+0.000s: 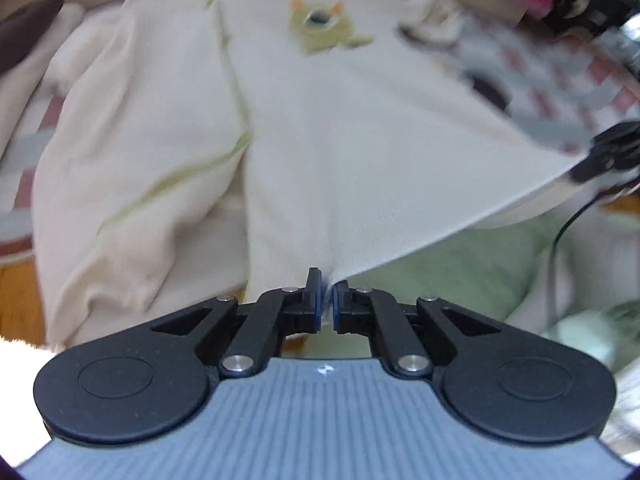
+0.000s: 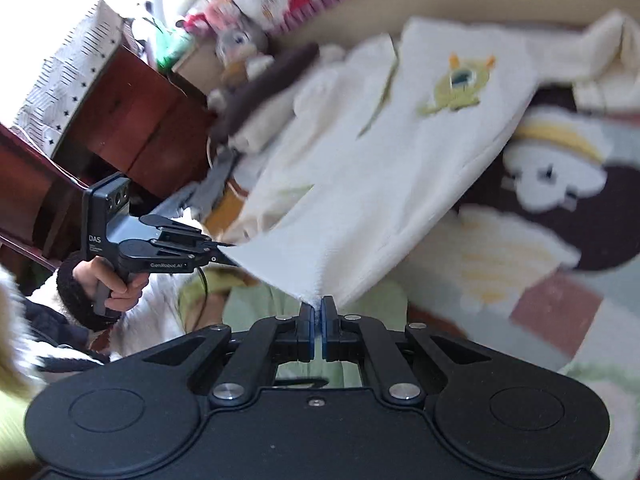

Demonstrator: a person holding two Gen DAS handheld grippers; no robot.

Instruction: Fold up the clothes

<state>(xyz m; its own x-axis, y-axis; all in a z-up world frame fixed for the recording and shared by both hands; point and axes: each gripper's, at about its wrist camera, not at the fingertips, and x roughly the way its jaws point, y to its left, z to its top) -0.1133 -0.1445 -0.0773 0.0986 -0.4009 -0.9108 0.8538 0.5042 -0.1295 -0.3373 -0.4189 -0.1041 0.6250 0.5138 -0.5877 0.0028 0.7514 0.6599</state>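
Note:
A cream top (image 1: 360, 140) with a green one-eyed monster patch (image 1: 320, 24) lies spread over a patterned bed cover. My left gripper (image 1: 327, 294) is shut on one bottom corner of its hem. My right gripper (image 2: 318, 308) is shut on the other hem corner, so the hem hangs lifted and stretched between the two. In the right wrist view the cream top (image 2: 400, 160) runs away toward its collar, and the left gripper (image 2: 224, 250) pinches its corner at the left, held by a hand (image 2: 120, 284). The right gripper (image 1: 588, 168) shows at the right edge of the left wrist view.
A second cream garment (image 1: 132, 152) lies bunched to the left of the top. The bed cover (image 2: 520, 280) has cartoon patterns. A dark wooden nightstand (image 2: 132, 128) and a stuffed toy (image 2: 240, 48) stand past the bed's edge. Green-clad legs (image 2: 256, 308) are below the hem.

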